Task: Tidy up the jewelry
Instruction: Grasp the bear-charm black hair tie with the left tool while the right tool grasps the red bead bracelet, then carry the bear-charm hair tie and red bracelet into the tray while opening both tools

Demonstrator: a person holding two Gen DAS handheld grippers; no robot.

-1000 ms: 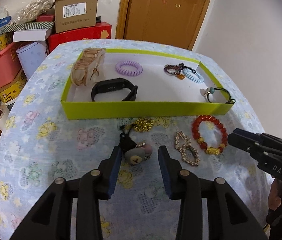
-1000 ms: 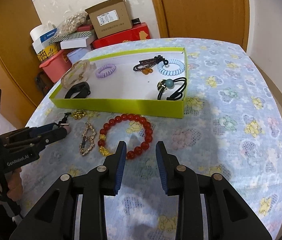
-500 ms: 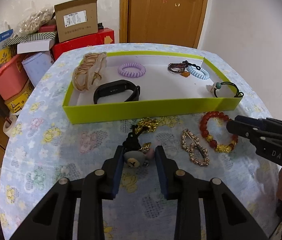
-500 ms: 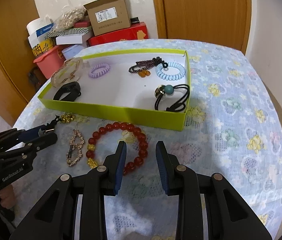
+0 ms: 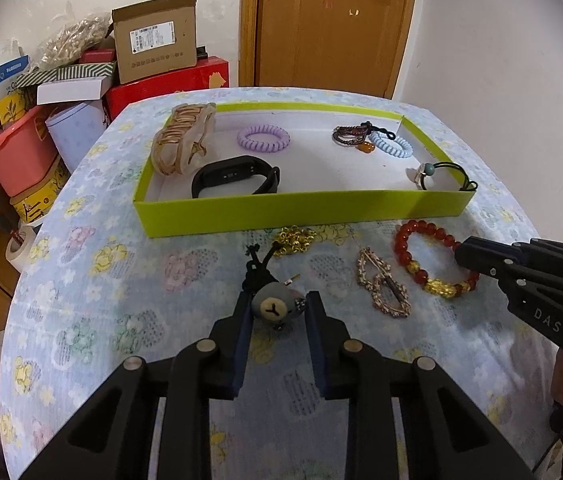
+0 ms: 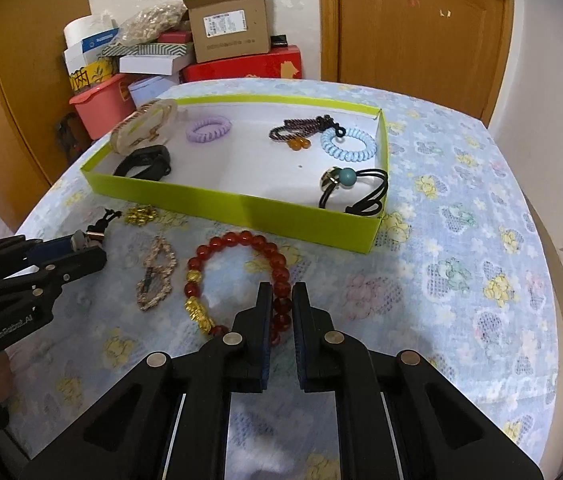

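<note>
My left gripper [image 5: 277,314] is shut on a grey bear-face hair tie [image 5: 275,308] with a black cord, held just above the tablecloth in front of the lime green tray [image 5: 301,210]. My right gripper [image 6: 281,300] is shut on the red bead bracelet [image 6: 237,276], its jaws closed on the near side of the ring. The bracelet [image 5: 429,260] also shows in the left wrist view, as does the right gripper [image 5: 467,256]. A rhinestone hair clip [image 6: 155,276] and a gold chain [image 6: 141,214] lie on the cloth. The left gripper [image 6: 89,248] shows at the left.
The tray holds a black fitness band [image 5: 235,180], a purple coil tie [image 5: 263,138], a blue coil tie [image 6: 347,144], a braided cord [image 6: 301,130], a black tie with a teal bead [image 6: 355,186] and a large beige claw clip [image 5: 183,140]. Boxes [image 5: 153,50] are stacked behind the table.
My left gripper has closed on the bear hair tie and lifted it slightly. My right gripper has moved forward onto the red bracelet and closed its jaws on it.
</note>
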